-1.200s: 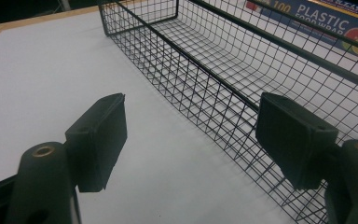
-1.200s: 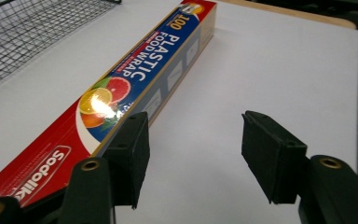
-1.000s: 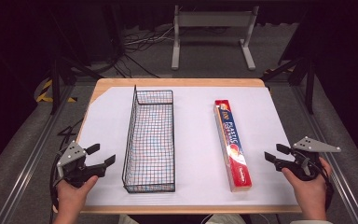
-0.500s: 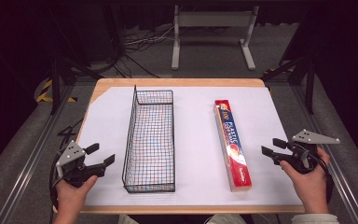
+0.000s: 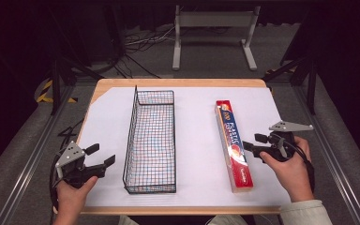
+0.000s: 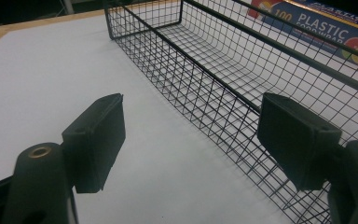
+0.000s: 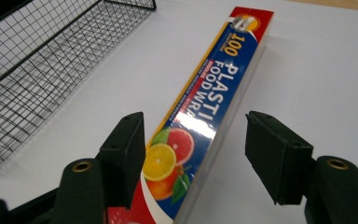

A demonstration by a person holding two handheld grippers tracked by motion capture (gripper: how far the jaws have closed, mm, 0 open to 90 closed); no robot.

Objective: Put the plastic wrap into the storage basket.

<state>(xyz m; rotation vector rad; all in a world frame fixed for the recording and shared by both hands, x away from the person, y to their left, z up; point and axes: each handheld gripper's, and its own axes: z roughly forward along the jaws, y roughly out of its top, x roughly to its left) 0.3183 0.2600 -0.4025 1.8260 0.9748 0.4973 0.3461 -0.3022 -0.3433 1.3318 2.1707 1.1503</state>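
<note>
Black right hand-held gripper [image 5: 252, 142] spread wide over the wrap box [image 5: 233, 144].
The box is laid flat on the tabletop [image 5: 194, 140], right of the basket [image 5: 151, 140]; the left hand-held gripper [image 5: 101, 155] is held apart beside the basket.

Red-blue wrap box [image 5: 233, 143], citrus print; black grid basket [image 5: 151, 140].

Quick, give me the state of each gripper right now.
Left gripper: open, holding nothing, beside the wire basket.
Right gripper: open, jaws straddling the plastic wrap box, not yet closed on it.
</note>
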